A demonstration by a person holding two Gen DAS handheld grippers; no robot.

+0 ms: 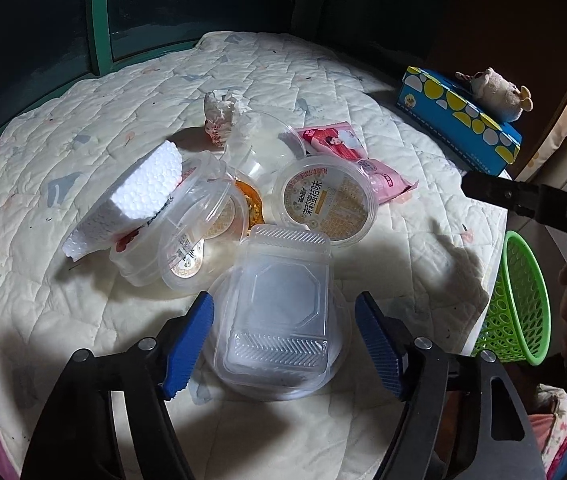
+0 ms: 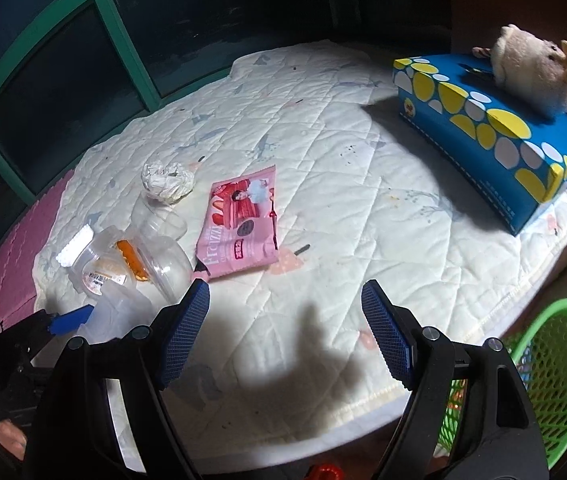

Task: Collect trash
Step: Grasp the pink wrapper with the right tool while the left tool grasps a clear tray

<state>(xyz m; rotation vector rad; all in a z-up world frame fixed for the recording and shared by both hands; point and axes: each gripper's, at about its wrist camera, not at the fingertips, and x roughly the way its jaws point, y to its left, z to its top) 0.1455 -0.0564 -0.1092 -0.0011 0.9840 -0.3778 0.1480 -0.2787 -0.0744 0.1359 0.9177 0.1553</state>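
A pile of trash lies on the quilted mat: a clear plastic clamshell box, a round tub with an orange label, clear cups, a white foam piece, a pink snack wrapper and crumpled paper. My left gripper is open, its blue pads on either side of the clamshell box. My right gripper is open and empty above bare mat. The pink wrapper and crumpled paper lie ahead of it to the left. A green mesh basket stands off the mat's right edge.
A blue tissue box with yellow and white dots sits at the mat's far right with a plush toy on top. A green window frame and dark glass run behind the mat. The basket also shows in the left wrist view.
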